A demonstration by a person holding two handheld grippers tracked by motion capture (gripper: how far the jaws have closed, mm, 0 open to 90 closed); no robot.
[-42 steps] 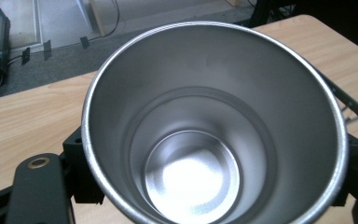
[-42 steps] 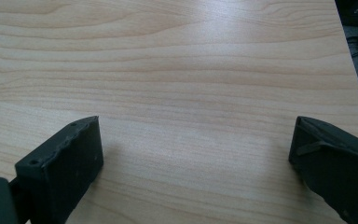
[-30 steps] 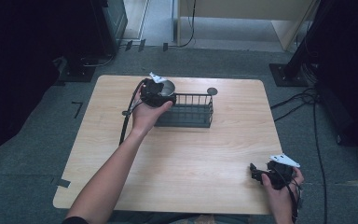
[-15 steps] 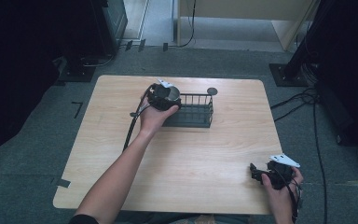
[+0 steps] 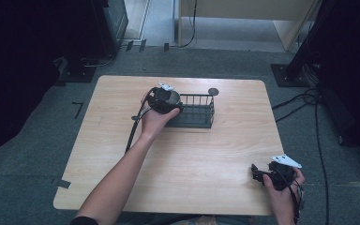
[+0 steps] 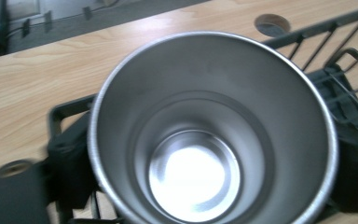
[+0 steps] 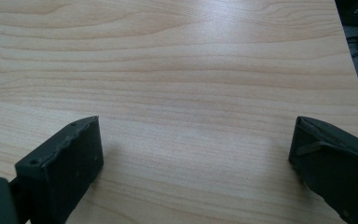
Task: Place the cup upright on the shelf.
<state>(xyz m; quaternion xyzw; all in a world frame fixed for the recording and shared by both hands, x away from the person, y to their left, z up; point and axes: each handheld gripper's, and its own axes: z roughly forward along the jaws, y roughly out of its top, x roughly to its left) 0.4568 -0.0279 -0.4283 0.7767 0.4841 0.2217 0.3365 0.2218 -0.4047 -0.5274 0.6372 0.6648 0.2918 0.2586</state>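
Left gripper (image 5: 165, 99) has its fingers clamped on a steel cup (image 6: 209, 130), mouth facing the camera, right over the left end of the black wire basket (image 5: 194, 112) near the bench's (image 5: 122, 140) far edge, forearm stretched well forward. Right gripper (image 5: 274, 174) sits low by the bench's near right corner, fingers (image 7: 63, 163) spread wide on nothing.

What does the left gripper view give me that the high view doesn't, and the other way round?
Left gripper view: the shiny, empty inside of the round steel cup, held mouth-on to the camera, with dark fingers at both sides.

High view: the left gripper held at the left end of the black wire basket, and the right gripper idle near the table's near right corner.

Both: the light wooden table, the basket and the table's round hole.
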